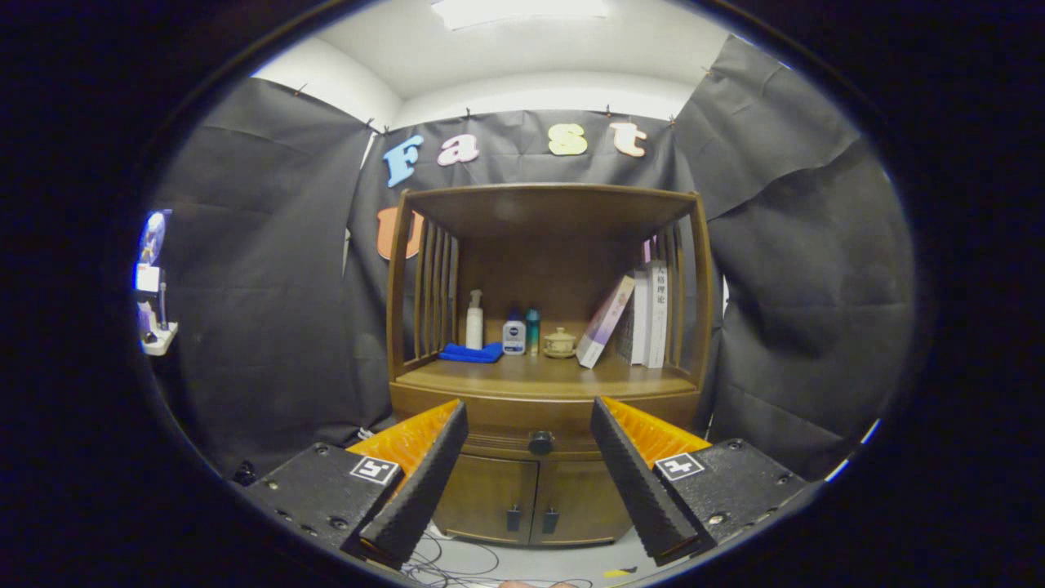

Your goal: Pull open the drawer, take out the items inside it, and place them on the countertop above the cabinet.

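The wooden cabinet's drawer [539, 437] sat closed, its round dark knob [540, 443] at twelve o'clock beyond the released gripper [529, 429]; nothing was begun.

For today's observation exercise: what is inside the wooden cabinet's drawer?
The wooden drawer with its dark round knob is closed, hiding its contents. The open gripper frames it without touching.

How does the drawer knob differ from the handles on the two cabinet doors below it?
The drawer knob is a single round dark knob, centred on the closed drawer front; the door handles are a pair of small upright rectangular pulls, side by side at the doors' meeting edges. The knob sits higher, level with the open gripper fingertips and between them; the handles sit lower. Both are dark hardware on brown wood, and the fingers touch neither.
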Tool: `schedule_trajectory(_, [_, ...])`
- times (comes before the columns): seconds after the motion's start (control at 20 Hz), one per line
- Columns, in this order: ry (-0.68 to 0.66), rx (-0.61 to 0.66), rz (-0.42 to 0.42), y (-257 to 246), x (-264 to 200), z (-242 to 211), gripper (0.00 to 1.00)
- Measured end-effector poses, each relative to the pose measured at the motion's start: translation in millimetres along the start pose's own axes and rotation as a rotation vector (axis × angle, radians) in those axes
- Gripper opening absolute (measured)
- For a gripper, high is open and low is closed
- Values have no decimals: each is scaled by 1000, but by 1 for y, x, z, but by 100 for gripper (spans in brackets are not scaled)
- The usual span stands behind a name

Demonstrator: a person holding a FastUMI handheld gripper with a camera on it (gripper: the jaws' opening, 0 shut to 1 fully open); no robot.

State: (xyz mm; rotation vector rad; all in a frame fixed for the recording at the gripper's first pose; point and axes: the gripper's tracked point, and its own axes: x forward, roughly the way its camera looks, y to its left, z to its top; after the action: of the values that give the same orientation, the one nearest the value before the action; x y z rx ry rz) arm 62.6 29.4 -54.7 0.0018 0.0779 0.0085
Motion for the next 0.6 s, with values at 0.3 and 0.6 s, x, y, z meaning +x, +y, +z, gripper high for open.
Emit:
schedule_trajectory(0.3, [61,4,-10,4,52,-45,99])
schedule_trajectory(0.6, [123,-27,-17,5,119,-95,99])
